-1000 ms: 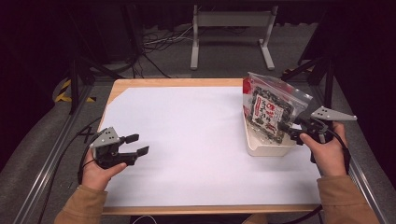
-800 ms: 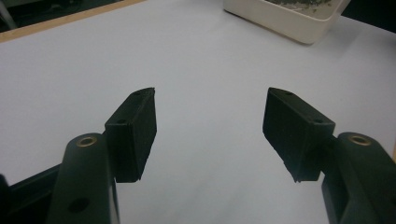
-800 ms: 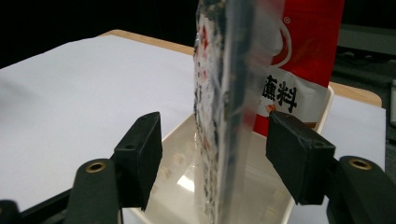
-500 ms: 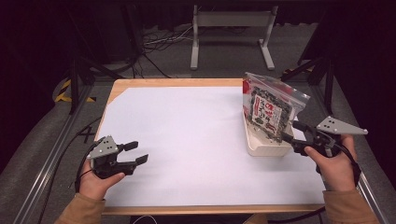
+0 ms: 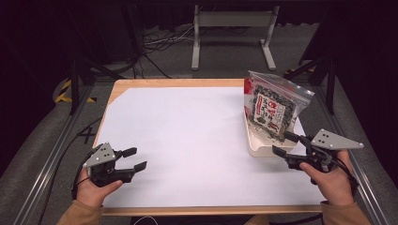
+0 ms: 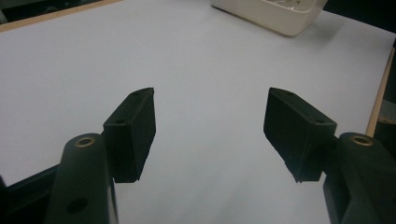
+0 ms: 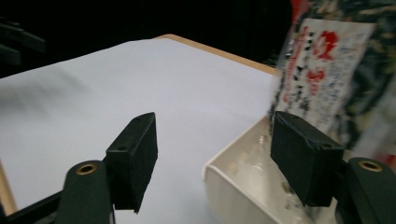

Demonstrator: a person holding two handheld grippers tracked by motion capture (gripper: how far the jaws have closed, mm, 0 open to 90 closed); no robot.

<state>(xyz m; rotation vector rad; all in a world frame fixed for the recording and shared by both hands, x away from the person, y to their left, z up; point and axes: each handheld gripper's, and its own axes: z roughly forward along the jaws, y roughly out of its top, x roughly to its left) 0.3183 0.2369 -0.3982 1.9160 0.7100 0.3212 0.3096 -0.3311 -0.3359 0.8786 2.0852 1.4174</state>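
**High view: snack bag standing in tray, both grippers open**

High view, right of centre: a clear plastic bag (image 5: 273, 108) is seen propped in a cream tray (image 5: 257, 146). The right gripper (image 5: 285, 144), jaws just opened and empty, is held beside the tray's near corner. The left gripper (image 5: 133, 158), lower left, is spread and empty. The bag is judged light, crinkly and slippery; its sealed top edge is best pinched.

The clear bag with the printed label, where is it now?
In the high view the bag stands in the cream tray at the table's right side, just beyond the right tool.
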